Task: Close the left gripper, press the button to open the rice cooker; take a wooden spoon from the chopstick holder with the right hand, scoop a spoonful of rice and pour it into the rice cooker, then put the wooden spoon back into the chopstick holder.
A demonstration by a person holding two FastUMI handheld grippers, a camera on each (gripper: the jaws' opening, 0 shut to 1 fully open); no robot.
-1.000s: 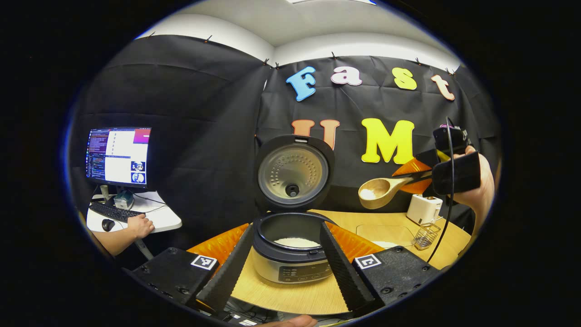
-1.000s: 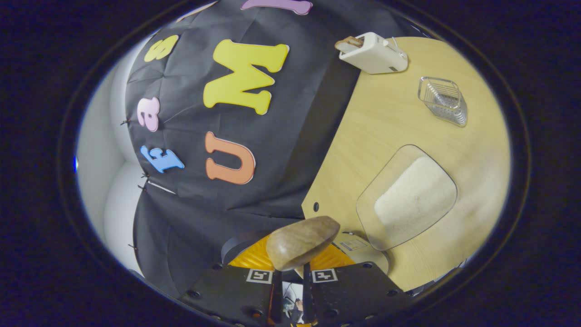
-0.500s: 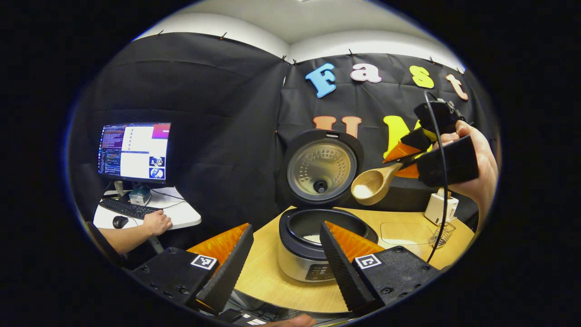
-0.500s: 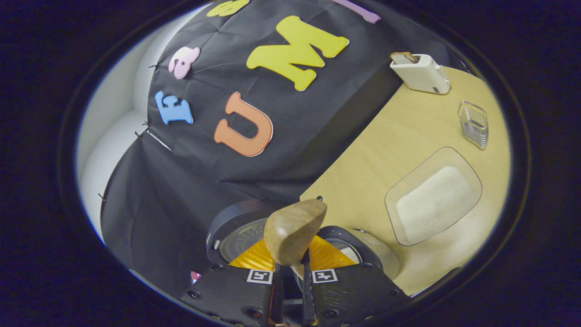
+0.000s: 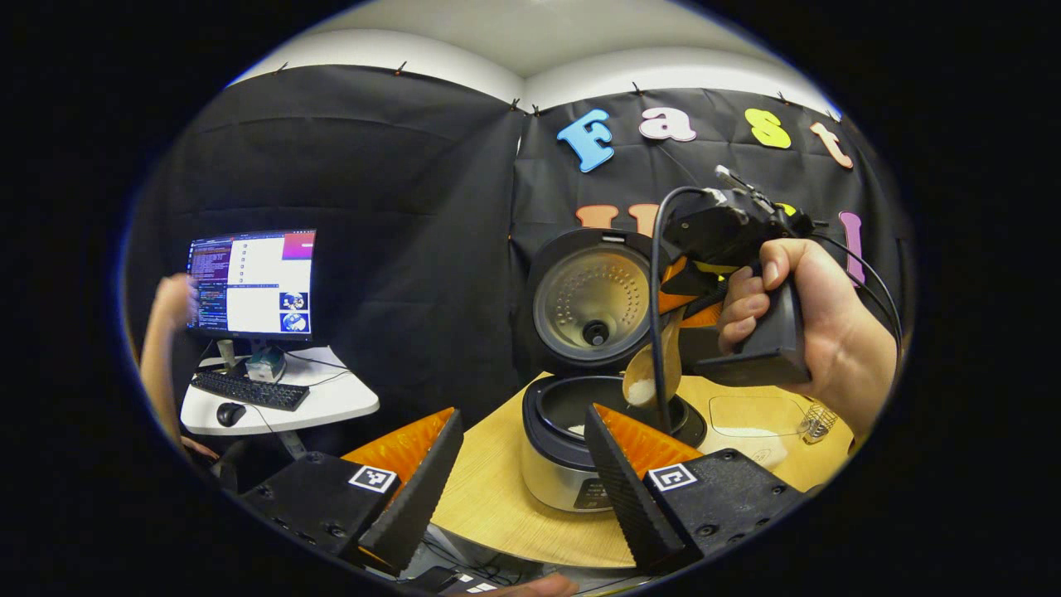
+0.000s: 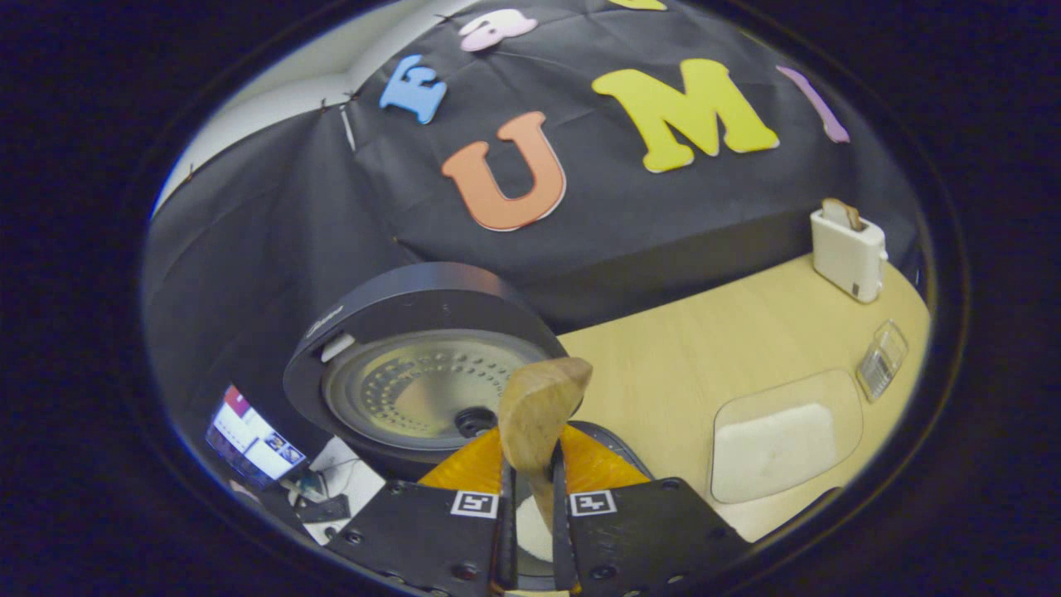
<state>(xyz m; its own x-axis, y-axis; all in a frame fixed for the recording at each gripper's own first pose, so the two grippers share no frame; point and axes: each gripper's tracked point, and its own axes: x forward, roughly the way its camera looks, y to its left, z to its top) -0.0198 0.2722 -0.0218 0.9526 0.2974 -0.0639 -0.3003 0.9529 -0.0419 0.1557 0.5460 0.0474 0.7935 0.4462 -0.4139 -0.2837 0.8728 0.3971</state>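
The rice cooker (image 5: 572,464) stands on the wooden table with its lid (image 5: 590,303) up, and some white rice lies in the pot. A hand holds my right gripper (image 5: 688,300) above the pot, shut on the handle of the wooden spoon (image 5: 651,373). The spoon's bowl is tipped down over the pot's rim with rice in it. In the right gripper view the spoon (image 6: 539,406) rises between the fingers of the right gripper (image 6: 530,506), in front of the cooker's lid (image 6: 414,373). My left gripper (image 5: 518,489) is open in front of the cooker, holding nothing.
A clear tray of rice (image 6: 783,444) lies on the table (image 6: 663,356), with the wire chopstick holder (image 6: 883,361) and a white toaster (image 6: 850,249) beyond it. At the far left stand a monitor (image 5: 253,282) and a small desk, with a person's raised arm (image 5: 162,332).
The right gripper carried the spoon leftwards to above the cooker and tipped its bowl down towards the pot. The person at the desk lifted an arm off the mouse.
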